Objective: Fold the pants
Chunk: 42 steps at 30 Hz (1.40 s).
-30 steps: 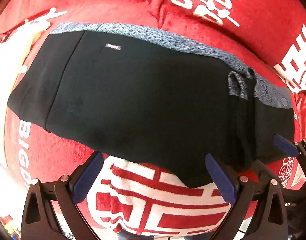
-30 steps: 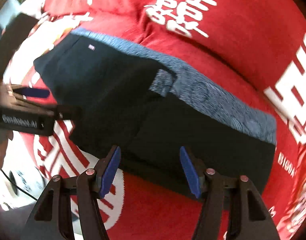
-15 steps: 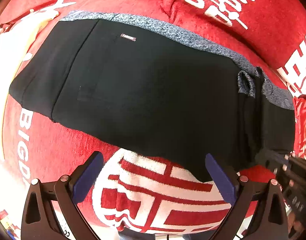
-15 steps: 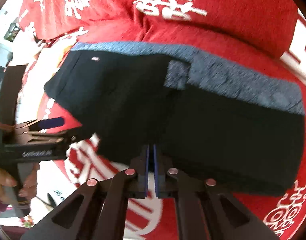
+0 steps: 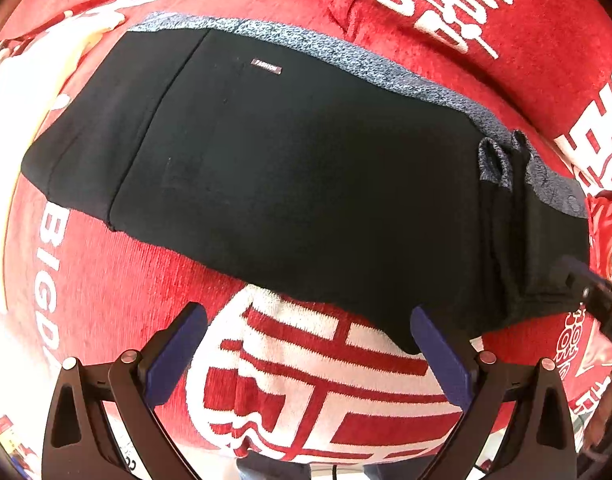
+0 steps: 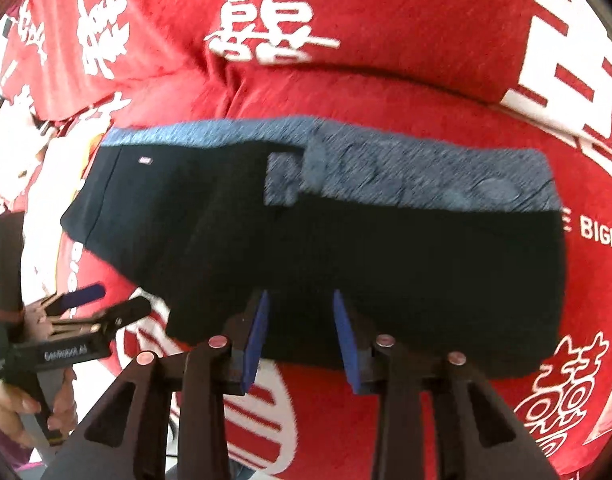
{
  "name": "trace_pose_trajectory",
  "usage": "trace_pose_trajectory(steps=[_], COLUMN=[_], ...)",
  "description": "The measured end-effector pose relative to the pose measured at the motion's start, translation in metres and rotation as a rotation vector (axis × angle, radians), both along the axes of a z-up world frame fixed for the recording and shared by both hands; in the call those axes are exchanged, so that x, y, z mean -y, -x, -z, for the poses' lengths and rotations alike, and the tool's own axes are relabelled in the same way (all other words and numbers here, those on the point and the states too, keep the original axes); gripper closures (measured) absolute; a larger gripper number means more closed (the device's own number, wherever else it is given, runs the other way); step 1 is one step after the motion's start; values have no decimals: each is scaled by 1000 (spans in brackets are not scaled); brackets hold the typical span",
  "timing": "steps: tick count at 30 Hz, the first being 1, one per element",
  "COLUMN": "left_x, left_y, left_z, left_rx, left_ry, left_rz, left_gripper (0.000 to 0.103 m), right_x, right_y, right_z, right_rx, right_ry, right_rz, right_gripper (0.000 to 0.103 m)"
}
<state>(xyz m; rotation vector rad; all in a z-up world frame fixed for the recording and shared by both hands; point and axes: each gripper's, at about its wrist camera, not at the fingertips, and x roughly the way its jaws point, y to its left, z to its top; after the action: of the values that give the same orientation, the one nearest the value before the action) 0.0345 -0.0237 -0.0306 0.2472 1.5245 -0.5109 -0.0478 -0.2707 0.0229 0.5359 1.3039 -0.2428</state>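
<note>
Item one, your work surface: a red blanket (image 5: 117, 280) with large white characters woven in and the letters "BIGD" along one side, rumpled into a fold at the far edge.

Item two, the pants (image 5: 289, 184): black, folded into a wide flat band lying across the middle of the blanket. The long fold edge faces you; the far edge runs along the waistband.

Item three, the waistband (image 5: 386, 68): grey-blue marl, running the full far edge of the pants. In the right wrist view it is blurred, so its detail cannot be read there.

Item four, your left gripper (image 5: 306, 356): fingers spread wide and empty, hovering just short of the near edge of the pants, over a white-and-red character in the blanket. Your left hand (image 6: 29, 404) shows on its handle in the right wrist view.

Item five, your right gripper (image 6: 301, 336): blue pads parted, nothing clamped, its tips at the near edge of the pants toward the right end. Whether the pads touch the cloth cannot be told.

Item six, a belt loop (image 5: 494, 164): grey marl, standing up near the right end of the waistband.

Item seven, a small label (image 5: 266, 66): sewn on the black cloth just below the waistband, toward the left end.
</note>
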Motion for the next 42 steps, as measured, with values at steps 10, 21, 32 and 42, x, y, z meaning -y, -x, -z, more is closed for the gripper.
trace_pose_trajectory(steps=[10, 21, 32, 42], left_x=[-15, -43, -94, -160], left_y=[-1, -20, -60, -106], left_z=[0, 1, -11, -13], left_rx=[-1, -7, 41, 66], left_ry=[-21, -38, 7, 110], left_rz=[-28, -56, -163, -305], left_gripper=[1, 1, 1, 1], right_x=[2, -31, -59, -65], right_y=[2, -8, -30, -36], right_z=[31, 19, 24, 28], right_rx=[-61, -82, -105, -125], right_ry=[-91, -29, 36, 56], right_rz=[95, 11, -96, -118], right_gripper=[66, 63, 46, 40])
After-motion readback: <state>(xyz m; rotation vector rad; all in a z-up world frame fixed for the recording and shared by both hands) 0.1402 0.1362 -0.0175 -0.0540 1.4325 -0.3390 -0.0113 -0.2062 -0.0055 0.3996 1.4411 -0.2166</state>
